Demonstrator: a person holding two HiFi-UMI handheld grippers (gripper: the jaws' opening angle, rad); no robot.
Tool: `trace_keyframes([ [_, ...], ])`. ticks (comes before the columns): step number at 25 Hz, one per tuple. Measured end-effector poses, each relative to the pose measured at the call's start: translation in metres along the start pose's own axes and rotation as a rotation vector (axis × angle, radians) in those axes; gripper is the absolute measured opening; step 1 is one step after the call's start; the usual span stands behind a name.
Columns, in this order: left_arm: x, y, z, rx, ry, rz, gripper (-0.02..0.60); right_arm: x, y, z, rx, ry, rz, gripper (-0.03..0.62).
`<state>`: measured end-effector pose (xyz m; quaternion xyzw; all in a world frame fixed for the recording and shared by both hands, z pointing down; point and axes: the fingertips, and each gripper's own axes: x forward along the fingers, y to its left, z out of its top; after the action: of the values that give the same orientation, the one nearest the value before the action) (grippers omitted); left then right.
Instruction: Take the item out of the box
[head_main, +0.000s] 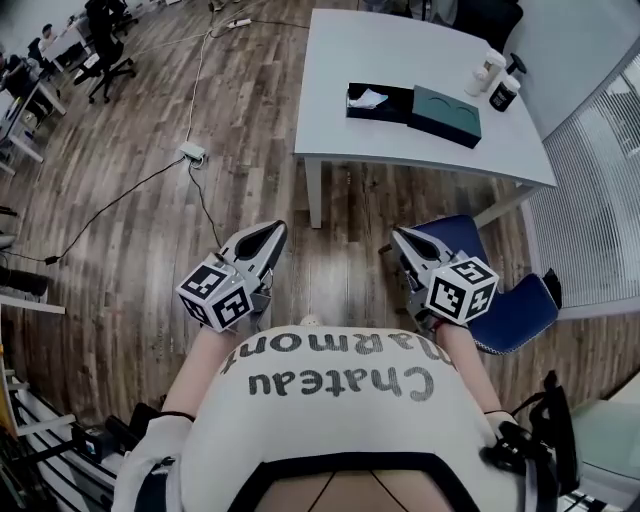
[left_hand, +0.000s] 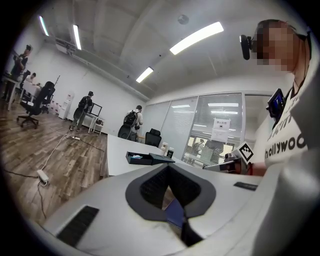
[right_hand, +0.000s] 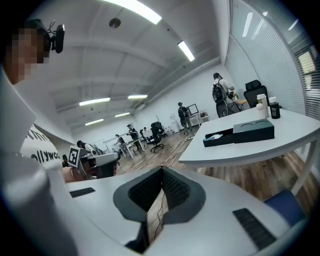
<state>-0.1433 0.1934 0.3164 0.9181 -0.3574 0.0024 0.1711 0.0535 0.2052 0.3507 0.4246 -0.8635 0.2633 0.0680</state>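
Note:
A dark open box (head_main: 378, 102) lies on the white table (head_main: 400, 50), with a pale item inside and its teal-grey lid (head_main: 445, 114) right beside it. Both grippers hover over the wooden floor, well short of the table and close to the person's body. My left gripper (head_main: 272, 232) is shut and holds nothing. My right gripper (head_main: 398, 236) is also shut and holds nothing. The left gripper view has its shut jaws (left_hand: 168, 170) aimed toward the distant box (left_hand: 139, 158). From the right gripper (right_hand: 161, 172), the box (right_hand: 218, 138) and lid (right_hand: 254, 130) show far off.
Two cups (head_main: 487, 72) stand at the table's far right corner. A blue chair (head_main: 505, 300) sits just right of my right gripper. A power strip (head_main: 192, 152) with cables lies on the floor to the left. People, desks and office chairs (head_main: 105, 50) fill the far left.

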Motion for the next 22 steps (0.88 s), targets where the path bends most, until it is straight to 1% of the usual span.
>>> trace_keyframes([
  [7, 0.009, 0.061, 0.011, -0.049, 0.011, 0.031, 0.012, 0.048, 0.000, 0.014, 0.005, -0.006, -0.012, -0.005],
  [11, 0.012, 0.090, 0.022, -0.070, -0.003, 0.058, 0.012, 0.066, 0.002, 0.021, -0.006, -0.007, -0.019, -0.005],
  [15, 0.013, 0.105, 0.020, -0.104, 0.005, 0.060, 0.012, 0.071, -0.003, 0.022, 0.003, -0.011, -0.045, -0.005],
  [17, 0.017, 0.108, 0.022, -0.101, 0.006, 0.062, 0.012, 0.073, -0.006, 0.026, 0.008, -0.015, -0.052, -0.005],
  [22, 0.019, 0.114, 0.032, -0.091, -0.032, 0.064, 0.012, 0.086, -0.004, 0.029, 0.000, 0.001, -0.040, -0.005],
])
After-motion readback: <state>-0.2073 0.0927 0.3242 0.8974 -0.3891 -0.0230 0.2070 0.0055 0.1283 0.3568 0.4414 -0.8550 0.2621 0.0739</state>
